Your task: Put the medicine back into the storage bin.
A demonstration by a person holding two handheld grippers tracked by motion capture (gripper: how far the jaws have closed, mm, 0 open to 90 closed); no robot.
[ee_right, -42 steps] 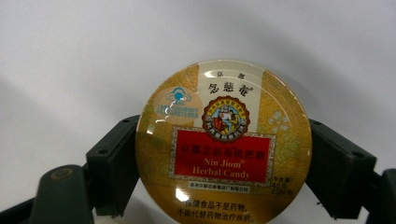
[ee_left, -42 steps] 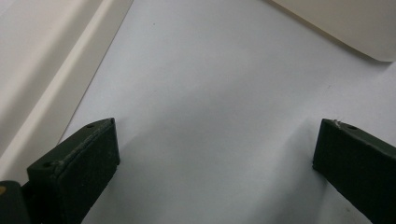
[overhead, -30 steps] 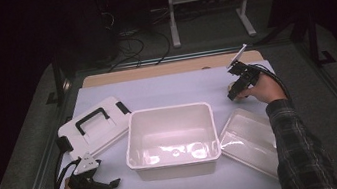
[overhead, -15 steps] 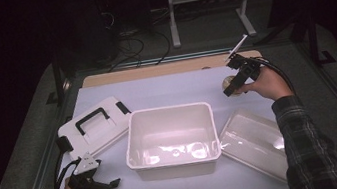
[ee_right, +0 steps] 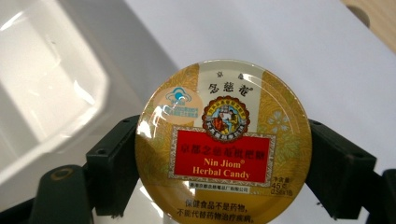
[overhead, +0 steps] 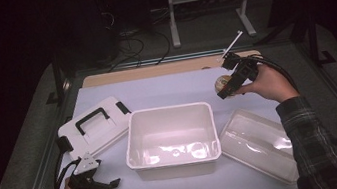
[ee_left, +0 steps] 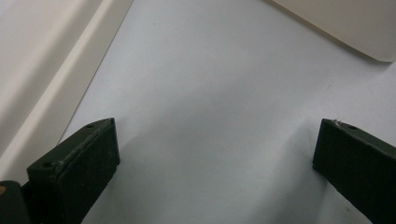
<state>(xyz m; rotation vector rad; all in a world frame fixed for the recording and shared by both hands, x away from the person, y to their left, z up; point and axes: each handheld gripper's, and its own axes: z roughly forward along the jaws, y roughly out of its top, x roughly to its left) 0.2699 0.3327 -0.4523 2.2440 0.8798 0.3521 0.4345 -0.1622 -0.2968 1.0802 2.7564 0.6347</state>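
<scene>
A dark room surrounds the counter (overhead: 170,86), whose pale top is lit while cables and a white stand sit in shadow behind it. At the middle of the counter we see an open white bin (overhead: 171,135). To its left lies a white lid with a black handle (overhead: 94,126), and to its right a clear lid (overhead: 258,142) lies flat, just beside the bin.

We hold the right tongs (overhead: 226,87) up above the far right part of the counter, beyond the bin's far right corner. Their jaws are clamped on the rim of a round candy tin (ee_right: 223,142), one jaw on each side. In the right gripper view the tin's gold and red label faces the camera, with the bin's corner below it at the left.

We rest the left tongs (overhead: 112,185) low at the near left corner of the counter, well apart from the tin. In the left gripper view their jaws stand wide with nothing between them, over bare counter.
</scene>
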